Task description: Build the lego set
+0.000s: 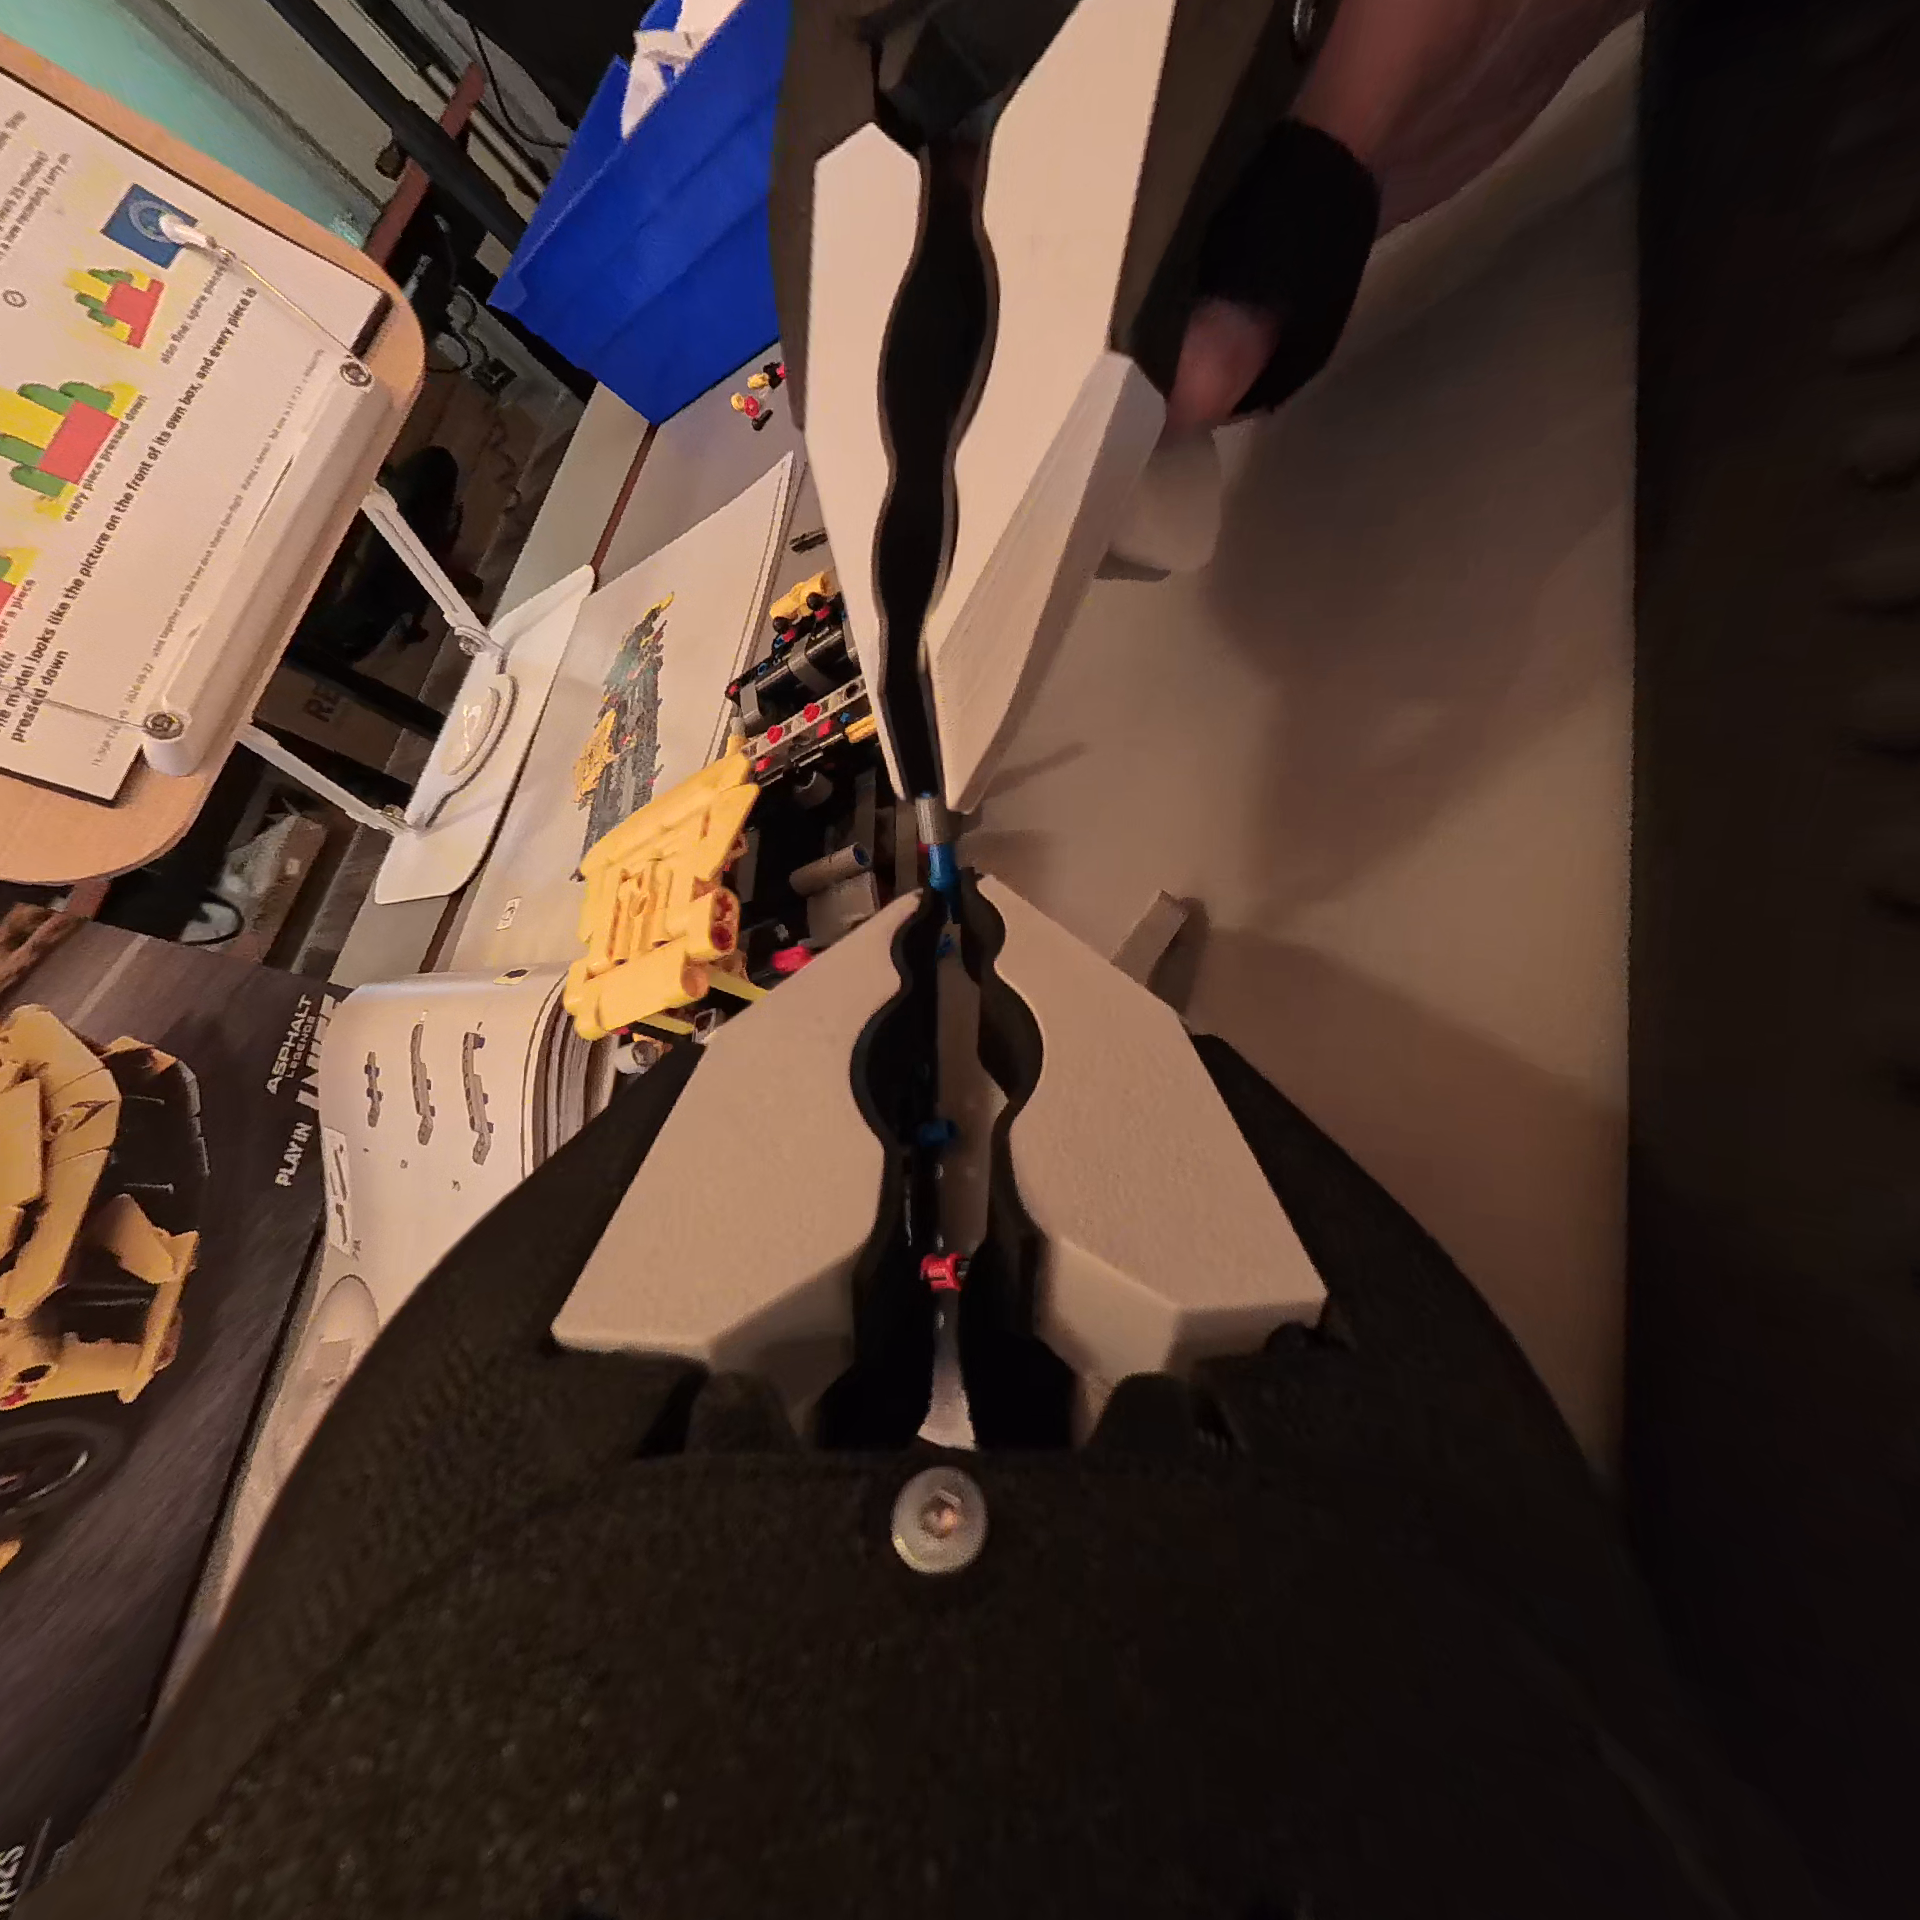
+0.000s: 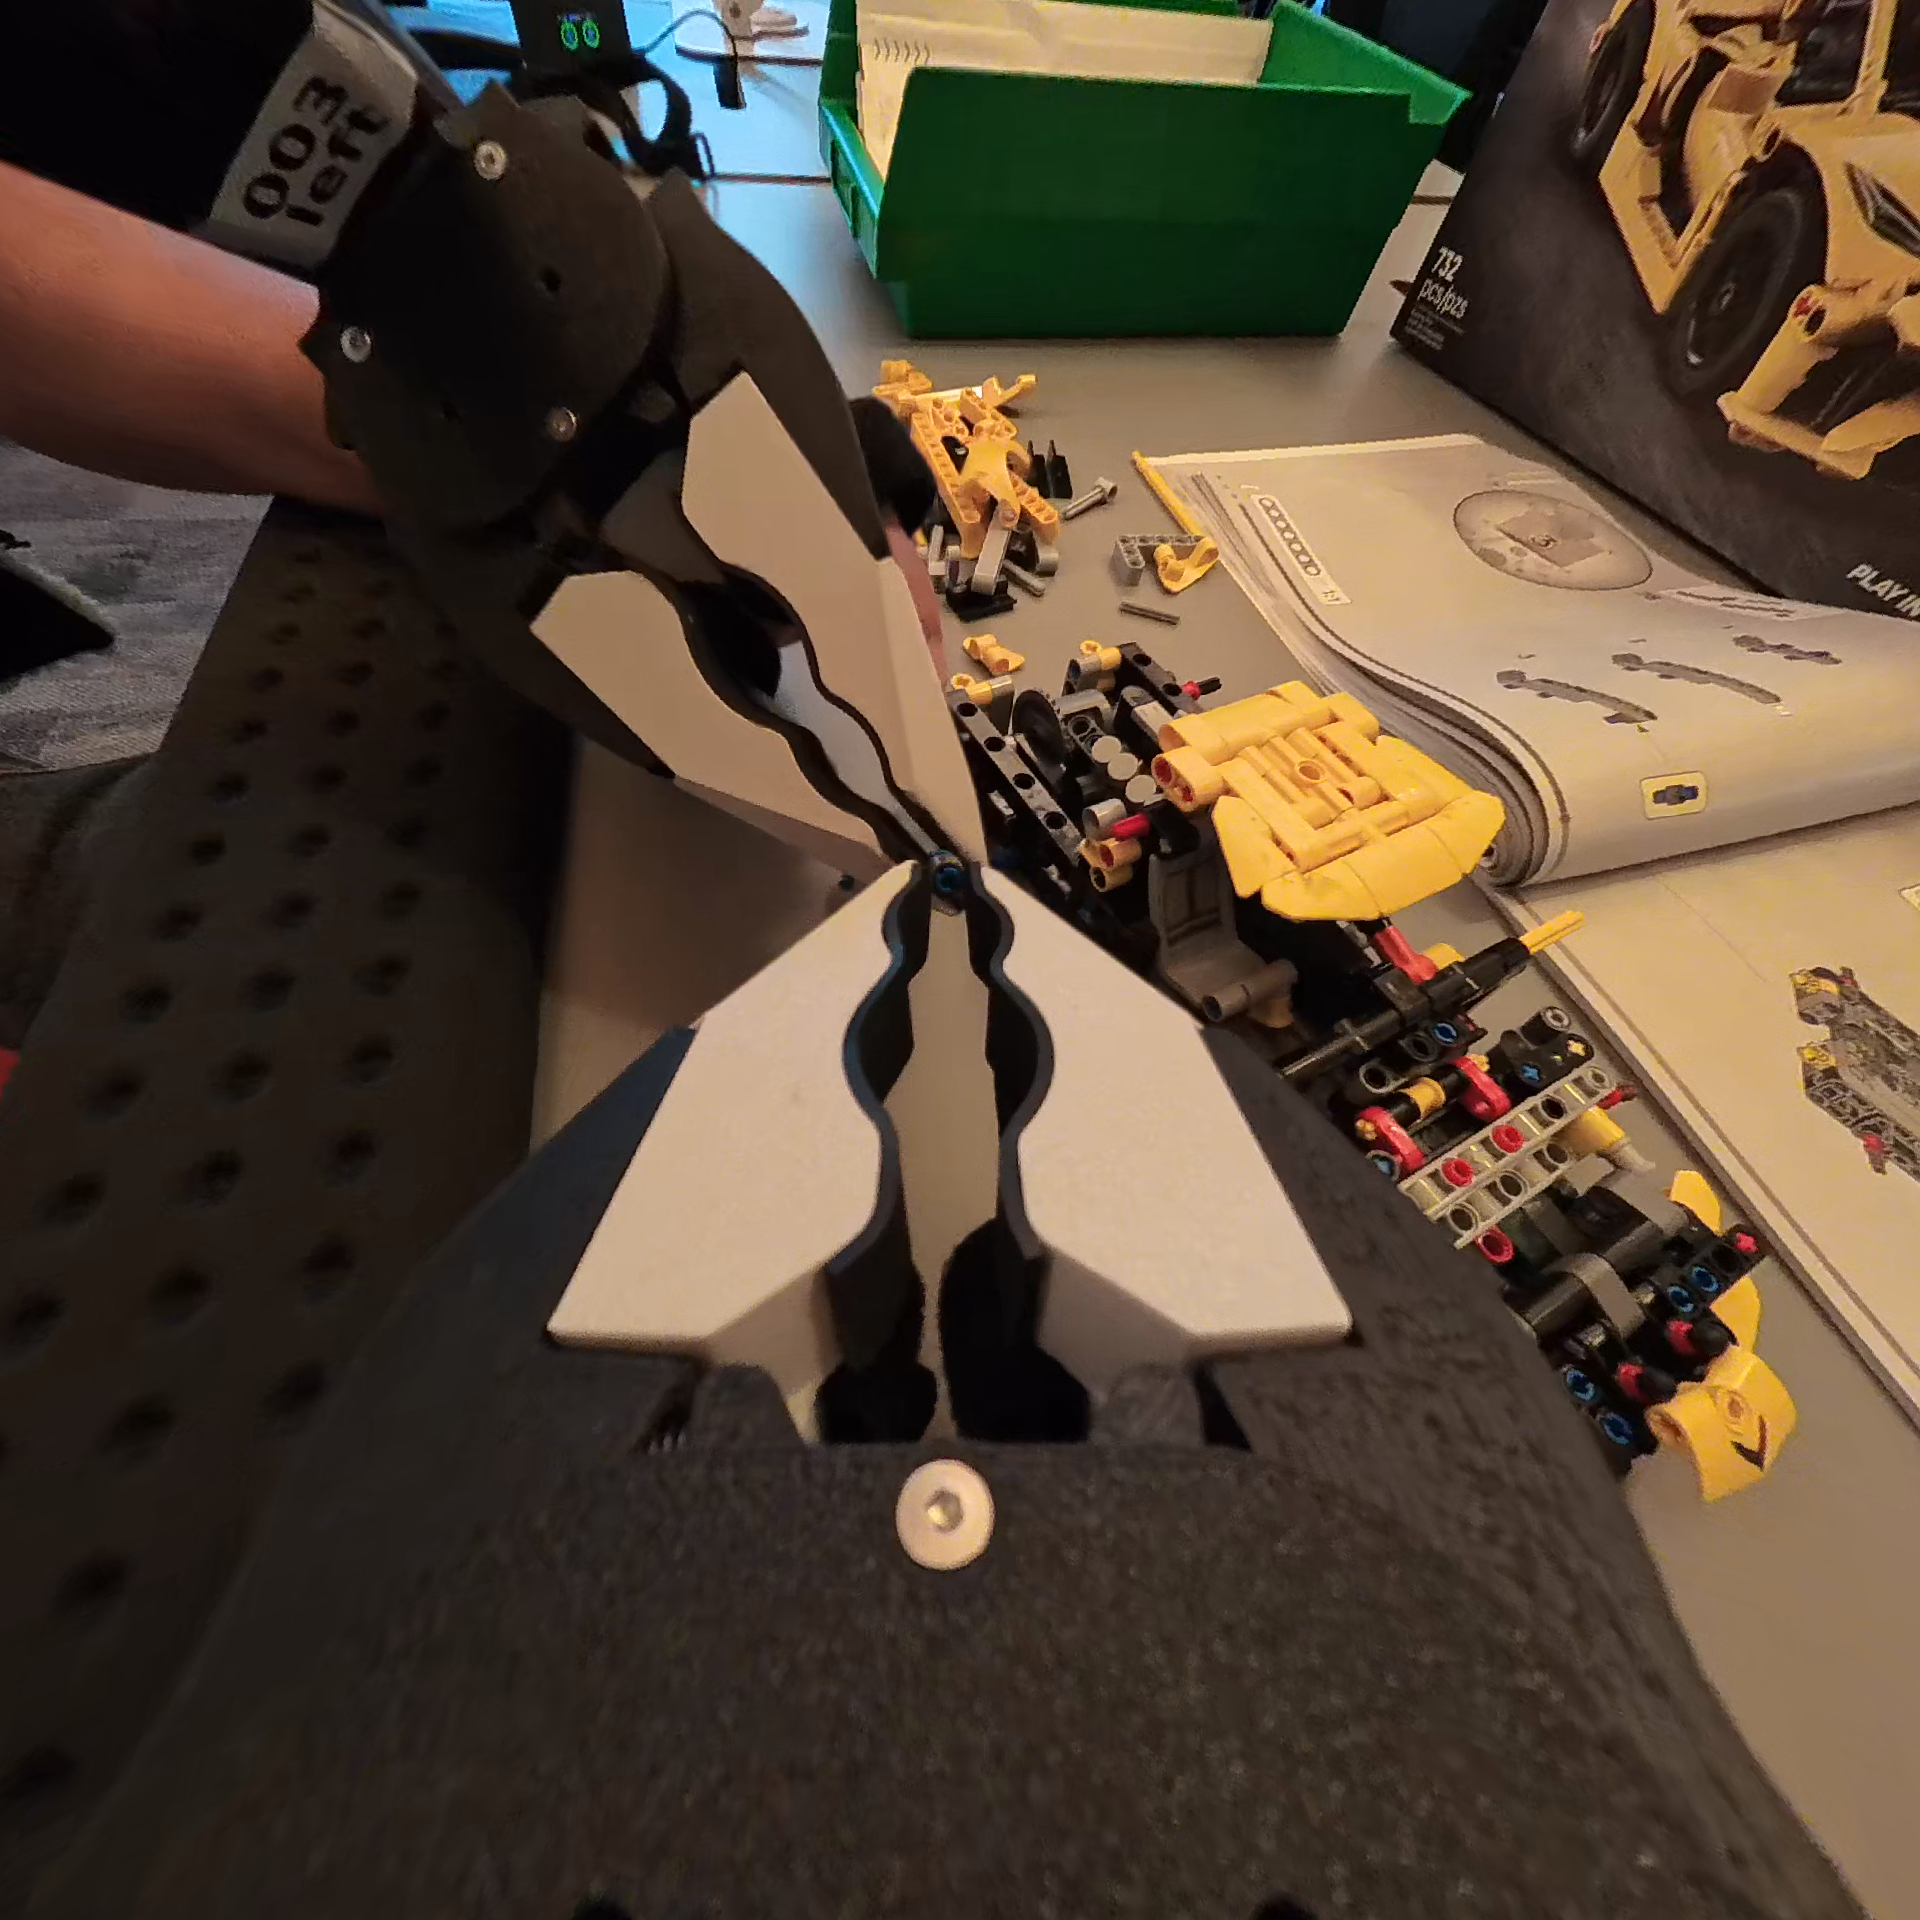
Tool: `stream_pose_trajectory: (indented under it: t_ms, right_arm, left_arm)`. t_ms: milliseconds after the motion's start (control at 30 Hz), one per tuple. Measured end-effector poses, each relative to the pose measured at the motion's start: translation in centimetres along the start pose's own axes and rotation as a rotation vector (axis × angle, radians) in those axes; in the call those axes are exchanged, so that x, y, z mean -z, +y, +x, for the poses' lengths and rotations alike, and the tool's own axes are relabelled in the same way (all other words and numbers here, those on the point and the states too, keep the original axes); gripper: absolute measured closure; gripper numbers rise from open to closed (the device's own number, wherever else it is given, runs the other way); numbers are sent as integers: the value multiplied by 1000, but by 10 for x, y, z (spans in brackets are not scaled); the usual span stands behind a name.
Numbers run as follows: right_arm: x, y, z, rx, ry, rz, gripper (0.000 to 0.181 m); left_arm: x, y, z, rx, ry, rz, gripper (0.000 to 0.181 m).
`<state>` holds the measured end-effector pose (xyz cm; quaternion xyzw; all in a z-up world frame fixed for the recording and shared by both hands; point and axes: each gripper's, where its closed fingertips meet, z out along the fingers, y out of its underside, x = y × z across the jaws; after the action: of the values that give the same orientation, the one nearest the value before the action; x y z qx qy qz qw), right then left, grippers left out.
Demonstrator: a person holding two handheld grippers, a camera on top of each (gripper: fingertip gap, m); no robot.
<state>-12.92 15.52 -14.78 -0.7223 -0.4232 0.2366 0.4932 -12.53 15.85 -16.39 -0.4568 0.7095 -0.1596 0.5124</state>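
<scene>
So right now both tools are pinched down narrow, tip to tip, around mid-frame: my left tool (image 1: 940,899) holds the blue end of a small blue pin (image 1: 940,864), and the right tool (image 2: 945,883) meets it there, gripping what looks like the grey sleeve (image 1: 932,821) on the other end. The half-built car (image 2: 1340,935) sits on the table (image 2: 1299,395) right of centre in the right wrist view, just beside the tools, with the instruction booklet (image 2: 1558,623) at its far side. My worry is that the pin is tiny and barely gripped, so any twist or misalignment between the tools could pop it out and send it into the clutter of loose parts (image 2: 987,488). The green bin (image 2: 1122,197) at the top holds white paper, maybe bags. The blue bin (image 1: 665,239) in the left view has something white poking out, can't tell what.
</scene>
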Motion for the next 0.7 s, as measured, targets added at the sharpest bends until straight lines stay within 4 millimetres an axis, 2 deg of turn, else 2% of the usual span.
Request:
stream_pose_trajectory:
  t_ms: [267,467,567,700]
  right_arm:
    - [-2,2,0,21,28,-22,176]
    - [-3,-1,0,42,51,-21,176]
    - [-5,4,0,33,42,-42,175]
    - [2,-10,2,-41,7,52,175]
  left_arm:
    - [-1,1,-1,-72,-54,-42,181]
    - [-1,-5,-2,-59,-61,-22,181]
    - [-3,-2,1,-80,-56,-38,181]
    - [2,-12,-8,-20,-75,28,180]
